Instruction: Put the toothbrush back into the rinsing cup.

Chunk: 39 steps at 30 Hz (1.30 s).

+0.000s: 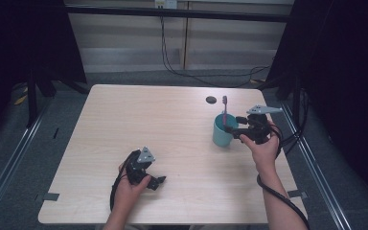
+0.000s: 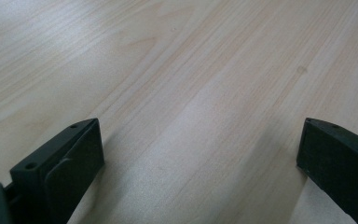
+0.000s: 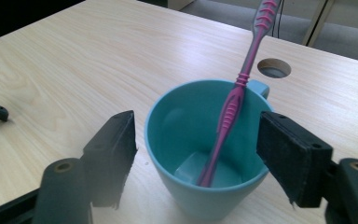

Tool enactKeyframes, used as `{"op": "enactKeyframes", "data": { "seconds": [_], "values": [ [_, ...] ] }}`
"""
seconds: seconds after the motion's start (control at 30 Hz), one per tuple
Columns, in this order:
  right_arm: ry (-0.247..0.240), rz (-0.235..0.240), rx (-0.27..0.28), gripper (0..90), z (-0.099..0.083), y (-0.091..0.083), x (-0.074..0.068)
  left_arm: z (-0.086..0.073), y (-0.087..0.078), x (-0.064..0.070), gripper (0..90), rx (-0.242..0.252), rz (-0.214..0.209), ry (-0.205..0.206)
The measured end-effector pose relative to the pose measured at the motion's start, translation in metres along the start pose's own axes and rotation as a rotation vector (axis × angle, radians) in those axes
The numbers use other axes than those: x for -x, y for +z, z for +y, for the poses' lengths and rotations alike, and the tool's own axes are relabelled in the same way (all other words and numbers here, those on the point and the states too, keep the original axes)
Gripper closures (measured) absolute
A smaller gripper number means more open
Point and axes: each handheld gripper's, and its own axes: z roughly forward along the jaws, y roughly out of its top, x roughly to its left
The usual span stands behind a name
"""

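Right tongs (image 3: 196, 154) wide, astride teal mug (image 3: 205, 196) holding toothbrush (image 3: 235, 98)

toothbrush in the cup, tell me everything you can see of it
The toothbrush is pink with grey at its upper end, plastic by its look, with ribbed grip ridges along the handle. It stands tilted in the teal cup, lower end on the cup's floor, shaft leaning on the far rim beside the handle stub. Which end carries the bristles cannot be told. The right gripper stands open around the cup and does not touch the brush.
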Motion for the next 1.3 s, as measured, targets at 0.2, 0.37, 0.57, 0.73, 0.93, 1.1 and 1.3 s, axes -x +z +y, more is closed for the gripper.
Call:
{"op": "enactKeyframes", "data": {
  "seconds": [0.2, 0.37, 0.57, 0.73, 0.93, 1.1, 1.3],
  "values": [
    [-0.023, 0.014, -0.020, 24.7, 0.002, -0.005, -0.007, 0.000, 0.000, 0.000, 0.3, -0.001, 0.004, 0.005],
    [-0.042, 0.029, -0.038, 22.4, 0.003, -0.008, -0.014, 0.000, 0.000, 0.000, 0.2, -0.001, 0.002, 0.003],
    [-0.062, 0.052, -0.059, 21.2, 0.003, -0.010, -0.022, 0.000, 0.000, 0.000, 0.3, -0.001, 0.002, 0.002],
    [-0.074, 0.069, -0.065, 21.0, 0.003, -0.012, -0.028, 0.000, 0.000, 0.000, 0.2, -0.001, 0.002, 0.003],
    [-0.099, 0.082, -0.082, 20.8, 0.002, -0.012, -0.035, 0.000, 0.000, 0.000, 0.3, 0.000, -0.003, -0.002],
    [-0.099, 0.093, -0.076, 19.3, 0.000, -0.014, -0.039, 0.000, 0.000, 0.000, 0.3, -0.002, 0.004, 0.005],
    [-0.113, 0.110, -0.099, 18.4, -0.002, -0.013, -0.046, 0.000, 0.000, 0.000, 0.3, -0.003, 0.002, 0.004]
  ]
}}
